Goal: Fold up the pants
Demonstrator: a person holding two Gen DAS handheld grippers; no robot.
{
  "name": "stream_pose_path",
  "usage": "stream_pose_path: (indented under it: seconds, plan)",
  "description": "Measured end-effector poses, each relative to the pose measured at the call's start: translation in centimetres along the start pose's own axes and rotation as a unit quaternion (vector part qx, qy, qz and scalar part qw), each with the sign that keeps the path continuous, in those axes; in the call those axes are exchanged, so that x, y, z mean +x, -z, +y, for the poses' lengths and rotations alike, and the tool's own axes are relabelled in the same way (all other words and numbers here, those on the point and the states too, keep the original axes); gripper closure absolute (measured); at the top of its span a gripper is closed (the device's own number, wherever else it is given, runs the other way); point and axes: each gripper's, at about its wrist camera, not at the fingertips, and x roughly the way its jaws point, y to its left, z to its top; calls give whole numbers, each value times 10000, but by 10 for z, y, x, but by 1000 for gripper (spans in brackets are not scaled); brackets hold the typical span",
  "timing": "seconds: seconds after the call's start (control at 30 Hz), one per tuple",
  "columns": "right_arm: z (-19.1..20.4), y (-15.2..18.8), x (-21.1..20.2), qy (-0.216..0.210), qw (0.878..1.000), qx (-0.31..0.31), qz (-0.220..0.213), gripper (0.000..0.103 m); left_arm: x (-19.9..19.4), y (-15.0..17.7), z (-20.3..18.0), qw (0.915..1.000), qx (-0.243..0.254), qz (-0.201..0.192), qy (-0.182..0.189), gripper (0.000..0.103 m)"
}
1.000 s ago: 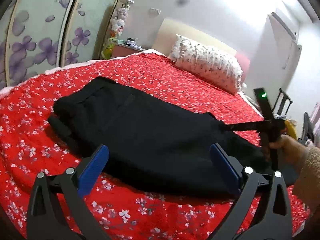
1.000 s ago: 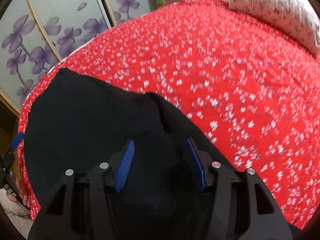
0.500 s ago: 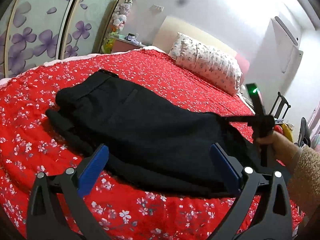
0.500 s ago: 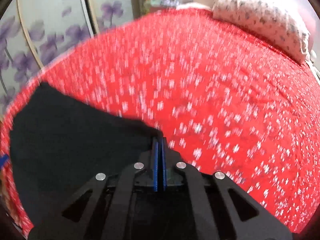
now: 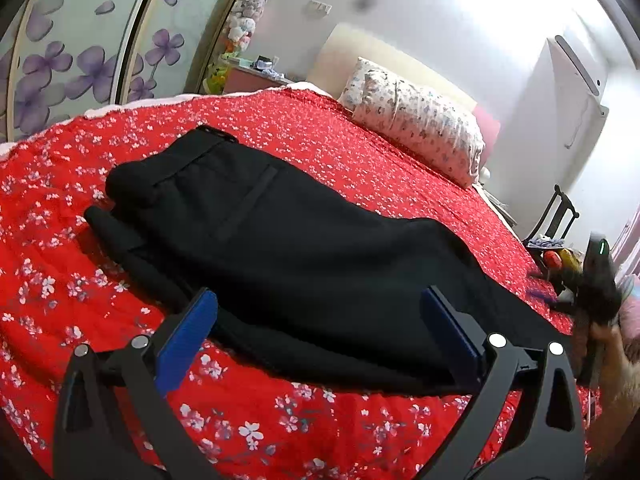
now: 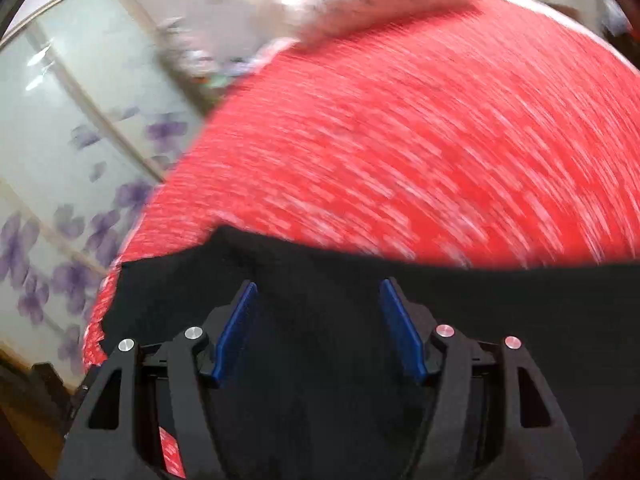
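Note:
Black pants lie folded lengthwise on the red flowered bedspread, waistband at the far left, legs running to the right. My left gripper is open and empty, just above the near edge of the pants. My right gripper is open over black cloth near the leg end; the view is blurred by motion. It also shows at the right edge of the left wrist view, held in a hand, blurred.
A flowered pillow lies at the bed's head. A wardrobe with purple flower doors stands on the left. A nightstand with toys stands behind the bed. A black chair stands at the right.
My right gripper shut on the leg end half a second ago, and has now opened and swung away to the right. The pant leg lies flatter. My left gripper stayed open and barely moved.

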Motion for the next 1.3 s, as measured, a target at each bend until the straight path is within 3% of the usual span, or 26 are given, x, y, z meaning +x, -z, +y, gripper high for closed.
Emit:
stream_pose_path:
  seconds: [0.07, 0.1, 0.17, 0.2, 0.23, 0.3, 0.37, 0.53, 0.7, 0.8, 0.97, 1.1, 1.17, 1.3]
  plan:
    - [-43, 19, 10, 823, 9931, 596, 579, 53, -1, -3, 7, 9996, -177, 98, 182, 2]
    - [-56, 25, -2, 596, 9943, 802, 362, 54, -3, -8, 16, 9976, -491, 259, 403, 2]
    - [-67, 34, -29, 410, 9929, 1109, 122, 49, -8, -19, 39, 9879, -1213, 416, 866, 2]
    - [-70, 39, -43, 236, 9931, 1147, -46, 39, -10, -27, 56, 9781, -1737, 432, 1063, 2]
    - [-72, 44, -55, 53, 9933, 1127, -233, 26, -10, -33, 67, 9713, -2033, 477, 1143, 2]
    - [-75, 59, -76, -23, 9931, 1044, -524, 20, -4, -44, 85, 9625, -2384, 714, 1081, 2]
    - [-81, 70, -80, -62, 9931, 1063, -481, 20, 6, -48, 92, 9561, -2553, 974, 1055, 2]
    - [-95, 95, -80, -244, 9898, 1291, -548, 20, 23, -57, 86, 9543, -2614, 1281, 680, 2]
    - [-96, 97, -78, -260, 9906, 1212, -584, 20, 30, -64, 91, 9392, -3111, 1385, 447, 5]
    - [-94, 100, -81, -316, 9914, 1128, -582, 20, 16, -62, 96, 9362, -3174, 1440, 445, 13]
    - [-100, 102, -81, -433, 9892, 1250, -634, 20, -19, -72, 108, 9431, -3216, 765, 355, 8]
    - [-97, 103, -81, -438, 9893, 1232, -643, 19, 9, -78, 113, 9339, -3330, 1192, 524, 8]
    - [-97, 103, -81, -451, 9895, 1221, -631, 19, 21, -76, 112, 9338, -3296, 1335, 400, 9]
    - [-99, 103, -83, -496, 9896, 1202, -614, 19, 31, -71, 115, 9300, -3419, 1284, 414, 9]
